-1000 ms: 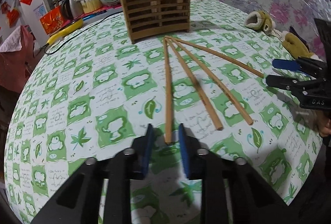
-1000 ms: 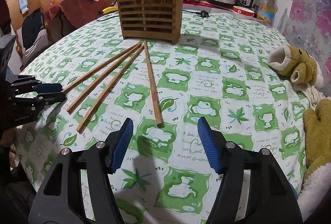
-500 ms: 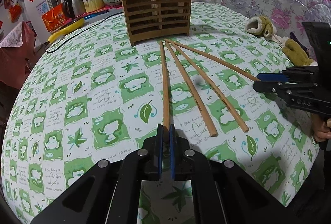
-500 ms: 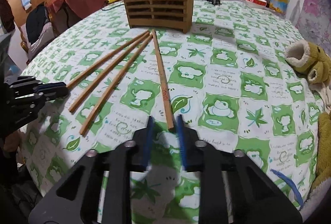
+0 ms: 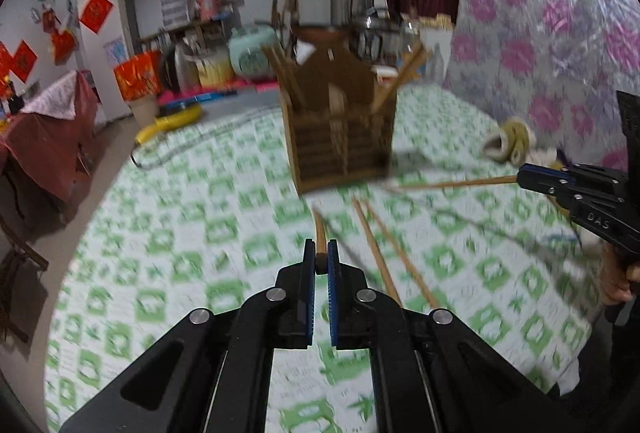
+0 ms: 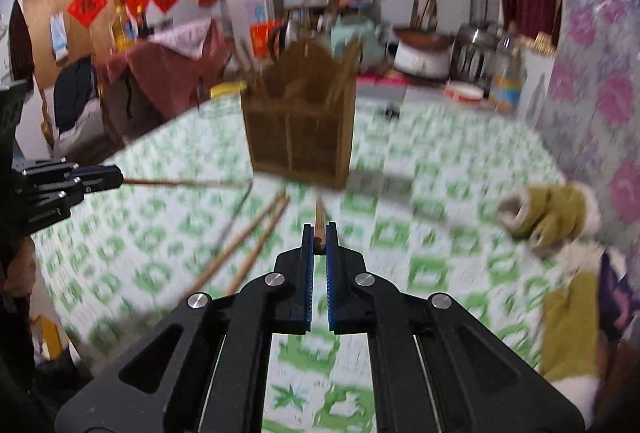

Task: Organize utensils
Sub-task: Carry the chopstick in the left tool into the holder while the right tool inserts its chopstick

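My left gripper [image 5: 320, 257] is shut on the near end of a wooden chopstick [image 5: 320, 233] and holds it lifted, pointing at the brown slatted utensil holder [image 5: 340, 145]. My right gripper [image 6: 319, 239] is shut on another chopstick [image 6: 319, 221], also raised toward the holder [image 6: 300, 141]. Each gripper shows in the other's view, the right [image 5: 524, 179] with its stick [image 5: 452, 184], the left [image 6: 116, 177] with its stick [image 6: 180, 183]. Two chopsticks [image 5: 380, 257] lie on the green-patterned tablecloth [image 5: 180, 233]. The holder has several chopsticks in it.
Olive plush slippers [image 6: 548, 217] lie at the table's right side. A yellow object and cable [image 5: 168, 125] lie at the far left edge. Cookers and bottles [image 6: 472, 61] stand behind the table. A floral curtain [image 5: 540, 33] hangs at right.
Both grippers have lifted their chopsticks off the cloth and tilted up toward the holder. The right gripper, half a second ago still a little open around its stick, is now shut on it.
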